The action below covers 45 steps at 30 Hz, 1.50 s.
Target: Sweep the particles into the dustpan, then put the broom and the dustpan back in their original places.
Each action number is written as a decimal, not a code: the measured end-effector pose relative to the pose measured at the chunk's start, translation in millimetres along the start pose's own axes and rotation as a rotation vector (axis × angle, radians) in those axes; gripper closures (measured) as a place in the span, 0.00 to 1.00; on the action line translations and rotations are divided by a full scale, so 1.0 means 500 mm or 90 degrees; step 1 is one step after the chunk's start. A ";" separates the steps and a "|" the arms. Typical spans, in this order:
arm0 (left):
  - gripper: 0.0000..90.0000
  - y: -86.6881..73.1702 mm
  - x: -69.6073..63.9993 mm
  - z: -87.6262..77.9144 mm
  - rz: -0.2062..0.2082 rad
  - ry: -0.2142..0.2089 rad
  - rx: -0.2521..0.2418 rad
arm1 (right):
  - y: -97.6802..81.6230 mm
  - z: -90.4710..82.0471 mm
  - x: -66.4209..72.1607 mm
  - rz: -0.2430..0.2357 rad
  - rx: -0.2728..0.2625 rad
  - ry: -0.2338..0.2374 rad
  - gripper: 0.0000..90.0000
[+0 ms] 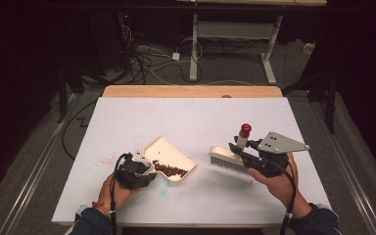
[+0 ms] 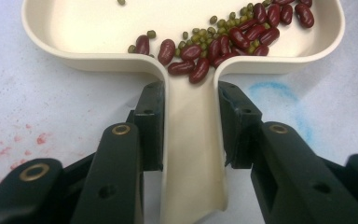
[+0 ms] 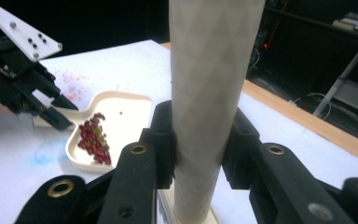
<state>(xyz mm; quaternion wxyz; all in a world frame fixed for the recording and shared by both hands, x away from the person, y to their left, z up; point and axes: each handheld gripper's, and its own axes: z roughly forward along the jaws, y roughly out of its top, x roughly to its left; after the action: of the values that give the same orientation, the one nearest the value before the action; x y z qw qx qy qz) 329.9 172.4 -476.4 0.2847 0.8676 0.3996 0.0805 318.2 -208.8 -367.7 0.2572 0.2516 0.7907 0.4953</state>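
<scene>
High view is showing the left gripper (image 1: 144, 172) clamping the handle of a cream dustpan (image 1: 174, 154) that is lying on the counter (image 1: 196, 117), near its front, with beans (image 1: 170, 169) sitting inside. To its right, the right gripper (image 1: 236, 147) is squeezing the handle of a brush (image 1: 227, 159), apart from the dustpan.

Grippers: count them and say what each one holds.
2. The left gripper, near the table's front left, is shut on the dustpan handle. The right gripper, at front right, is shut on the brush handle.
</scene>
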 end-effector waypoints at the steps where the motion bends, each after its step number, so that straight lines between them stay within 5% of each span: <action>1: 0.70 0.000 0.001 0.000 0.000 -0.001 0.000 | -0.006 -0.005 -0.006 0.004 0.002 0.001 0.78; 12: 0.70 0.005 0.006 0.003 -0.001 -0.002 -0.003 | -0.047 -0.059 -0.045 0.023 0.027 -0.027 0.78; 23: 0.70 0.006 0.006 0.005 -0.004 0.004 -0.006 | -0.078 -0.112 -0.081 0.033 0.058 -0.014 0.78; 27: 0.70 0.004 0.009 0.006 -0.016 0.009 -0.011 | -0.071 -0.130 -0.093 0.040 0.074 0.032 0.78; 32: 0.70 -0.001 0.019 0.001 -0.030 0.026 -0.019 | -0.069 -0.141 -0.111 0.048 0.076 0.051 0.78; 45: 0.70 -0.007 0.055 0.007 -0.098 0.084 -0.039 | -0.068 -0.091 -0.163 0.062 0.135 0.114 0.78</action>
<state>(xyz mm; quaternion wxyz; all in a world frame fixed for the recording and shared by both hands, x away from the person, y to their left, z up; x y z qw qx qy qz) 347.6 192.9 -483.8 0.2892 0.8180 0.4805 0.1277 343.7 -304.9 -368.7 0.1330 0.2703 0.8454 0.4411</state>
